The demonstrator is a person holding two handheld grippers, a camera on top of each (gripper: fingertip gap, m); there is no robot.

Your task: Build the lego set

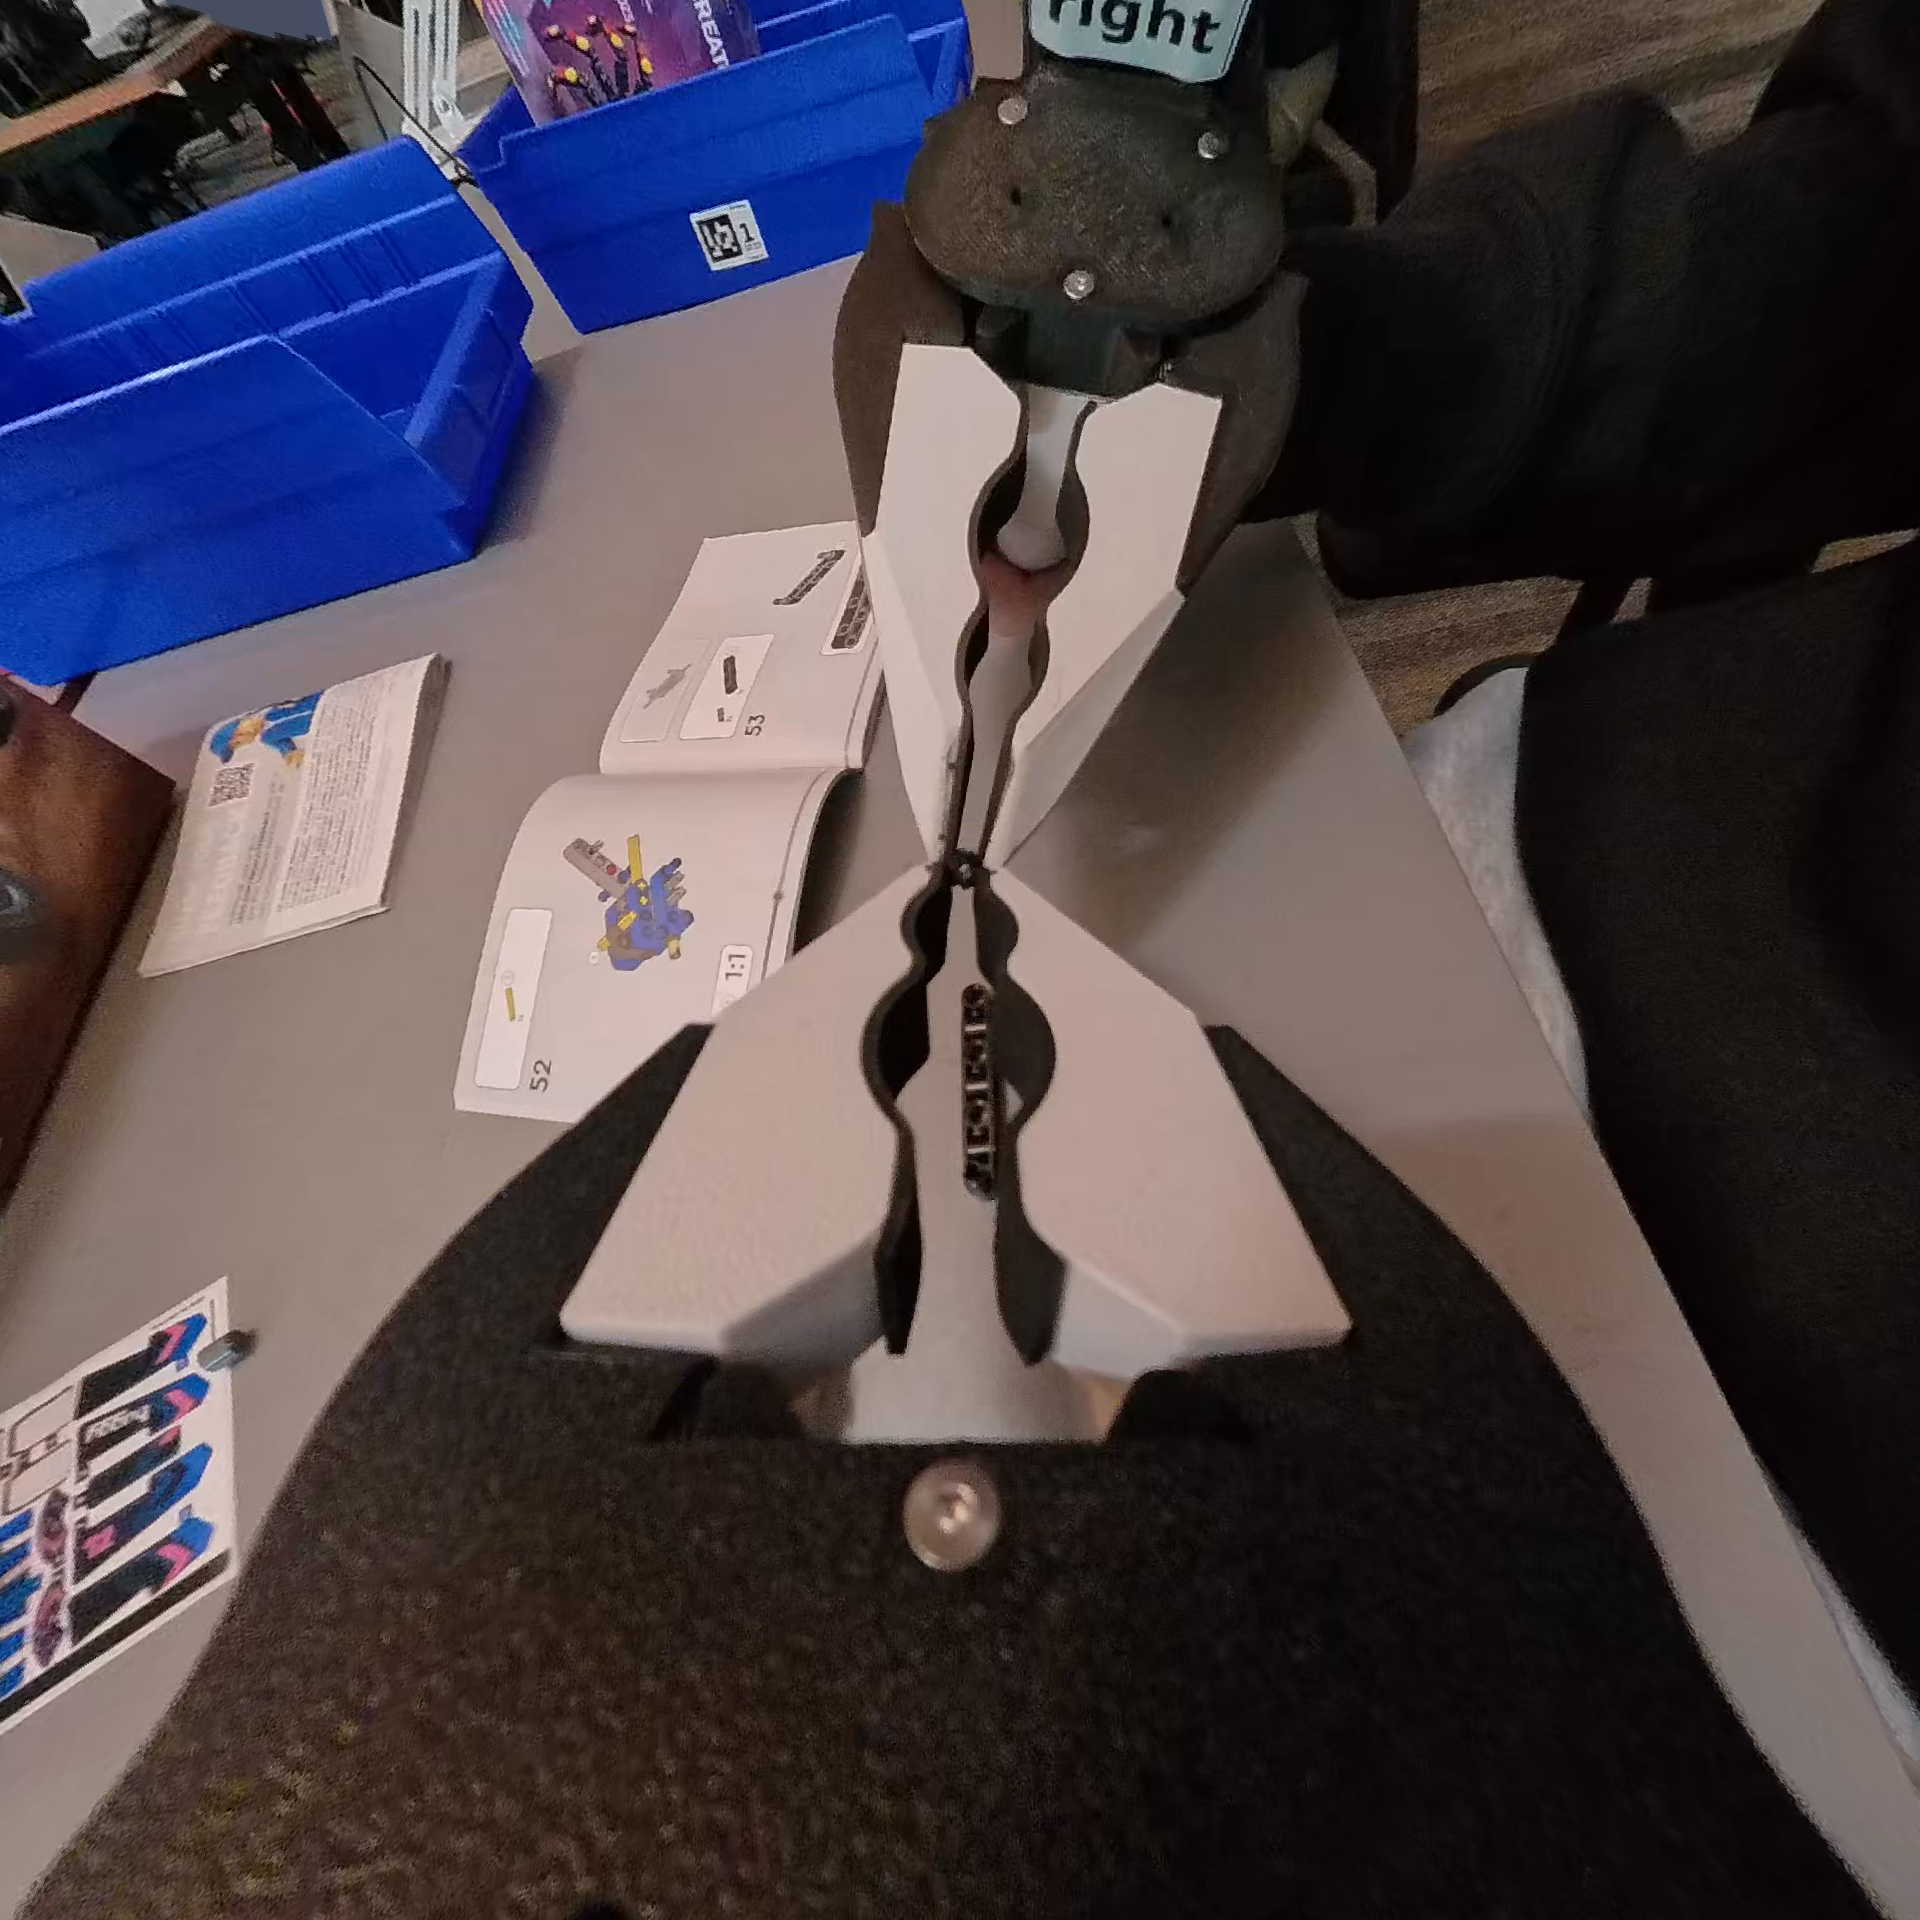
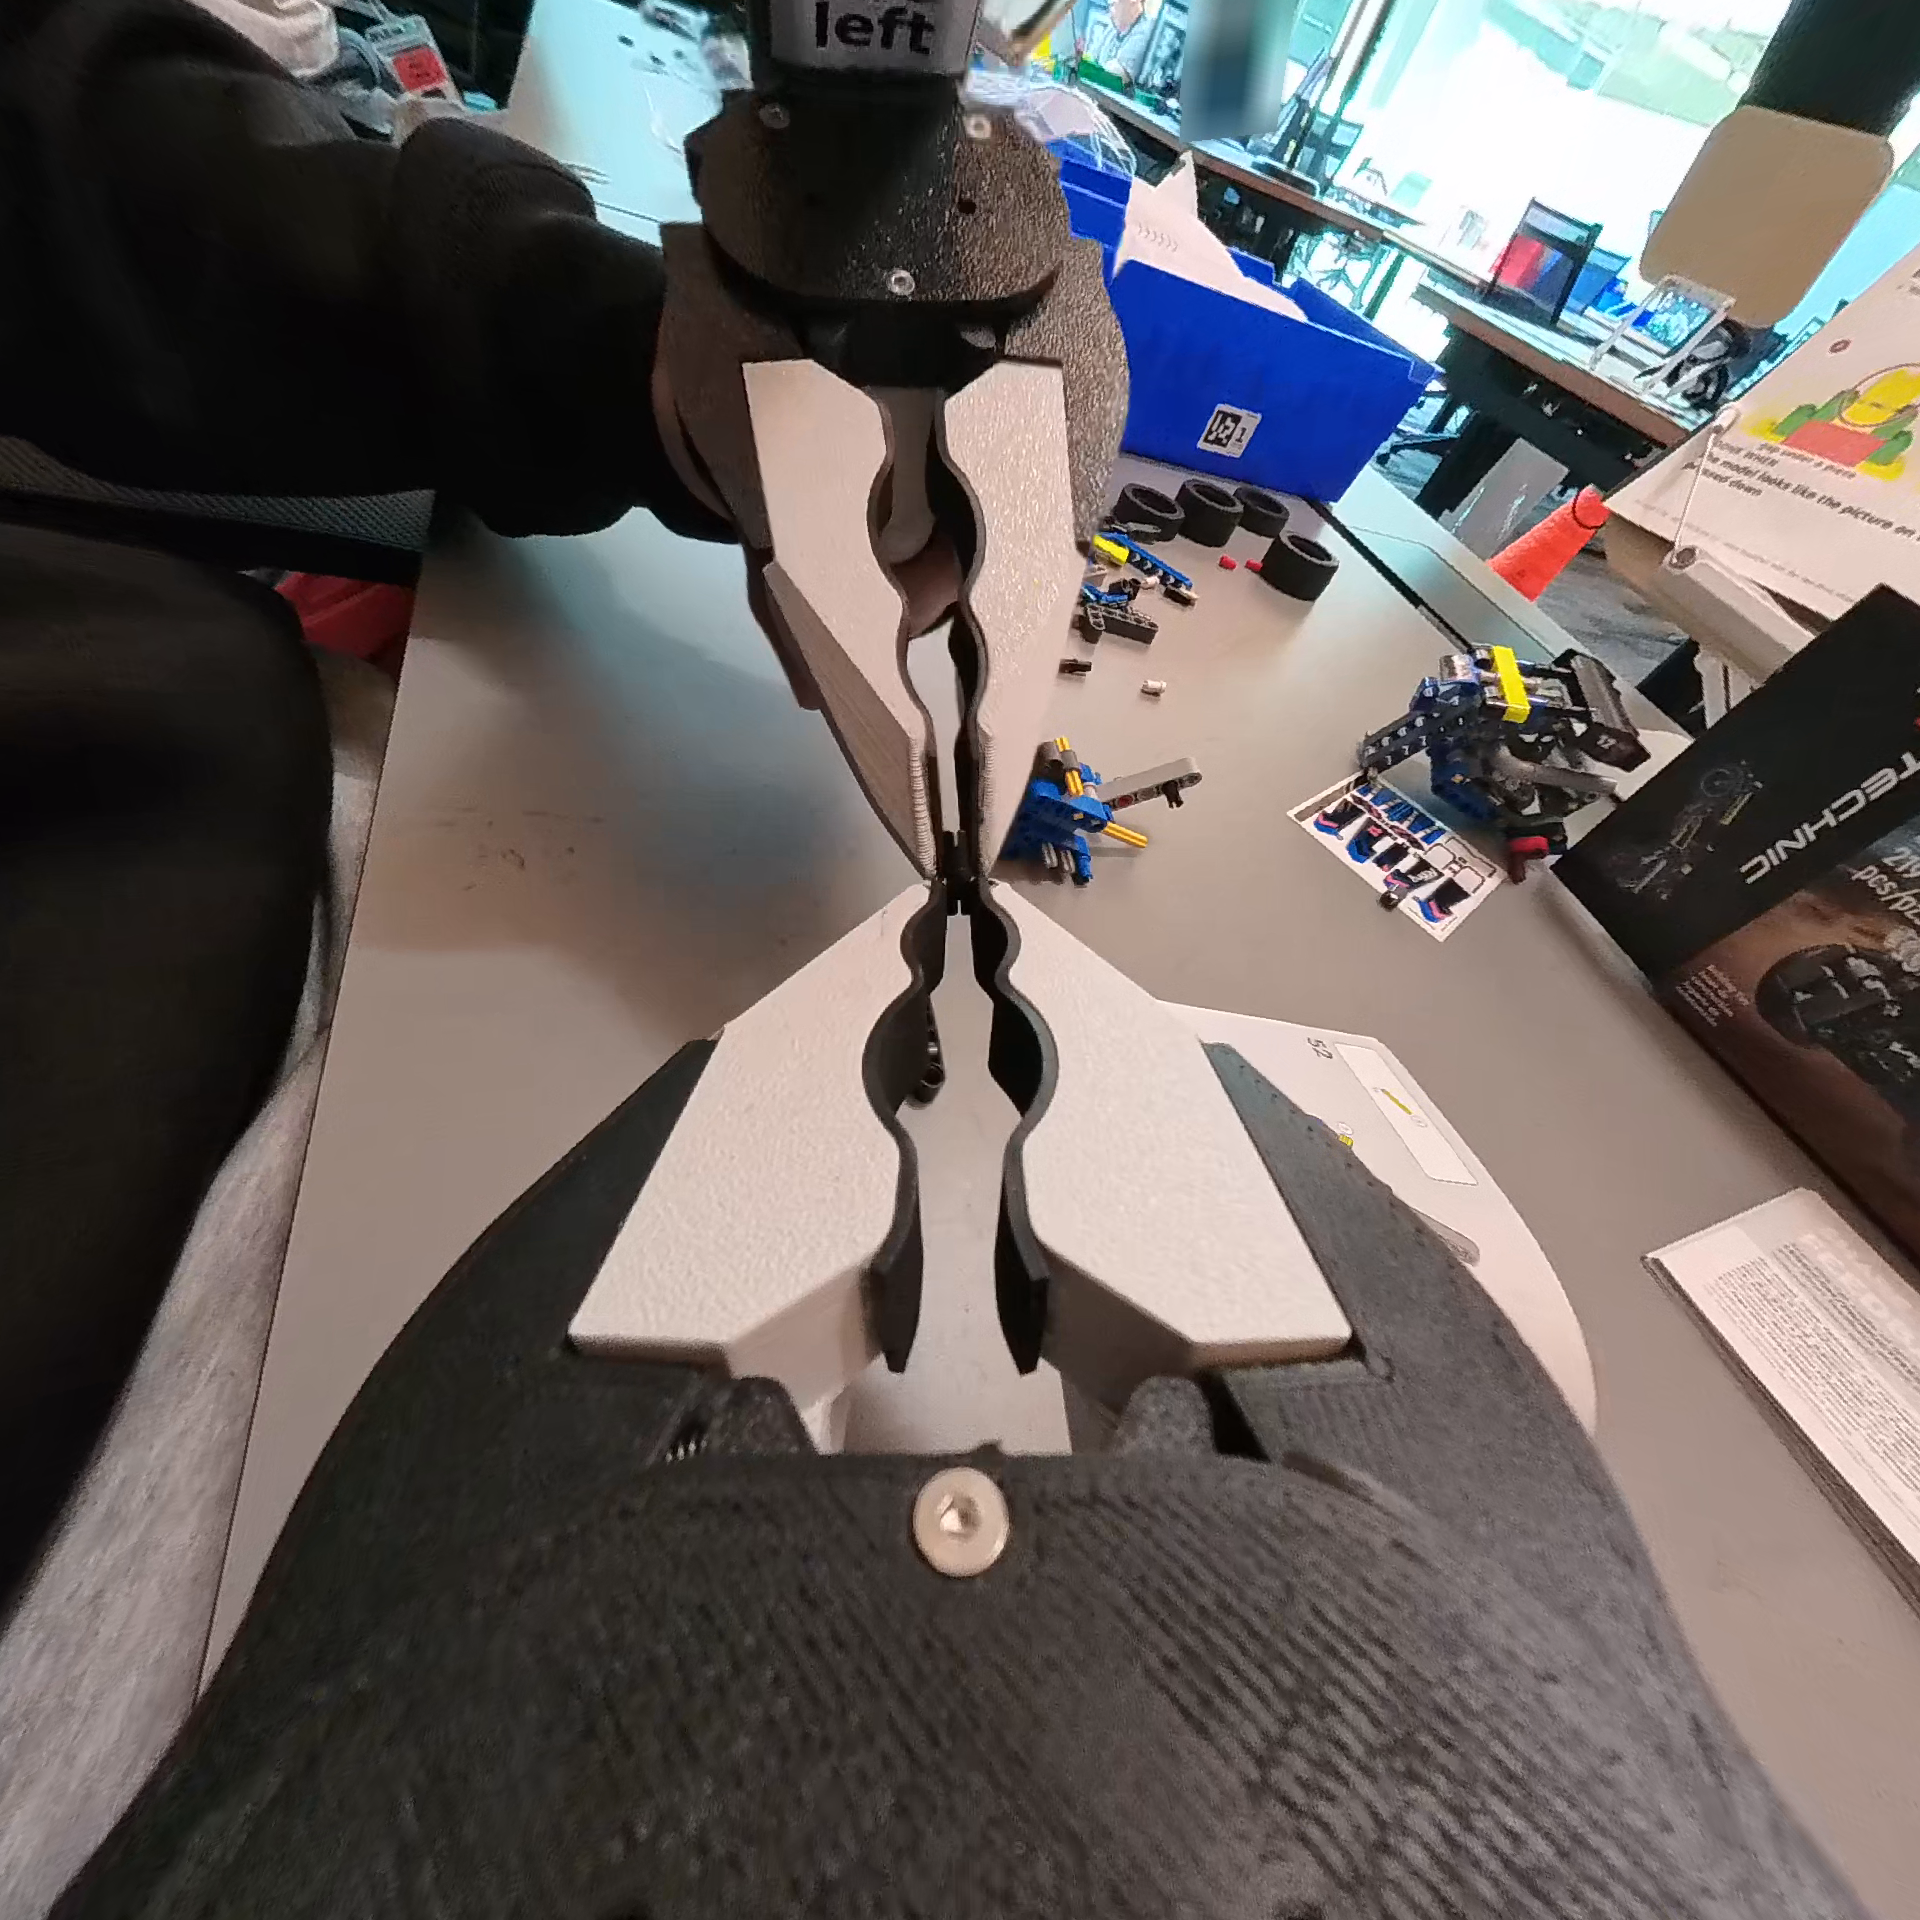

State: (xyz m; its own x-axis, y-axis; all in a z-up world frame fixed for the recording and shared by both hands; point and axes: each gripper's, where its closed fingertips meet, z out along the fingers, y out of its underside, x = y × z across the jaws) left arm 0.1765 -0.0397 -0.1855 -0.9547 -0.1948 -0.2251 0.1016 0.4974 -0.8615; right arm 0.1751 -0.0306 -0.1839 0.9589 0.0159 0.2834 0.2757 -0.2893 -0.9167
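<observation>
My two grippers meet tip to tip above the grey table. My left gripper is shut on a black beam, which runs back between its fingers. My right gripper is shut, with a small black piece showing in its gap. A small black part sits where the tips touch. The right gripper points down at me in the left wrist view, and the left gripper does the same in the right wrist view. A blue sub-assembly lies on the table beyond the tips.
An open instruction booklet, a leaflet and a sticker sheet lie to the left. Blue bins stand behind. A larger model, black tyres, loose pieces and the set box lie to the right. Less than 4 cm separates the two grippers' tips.
</observation>
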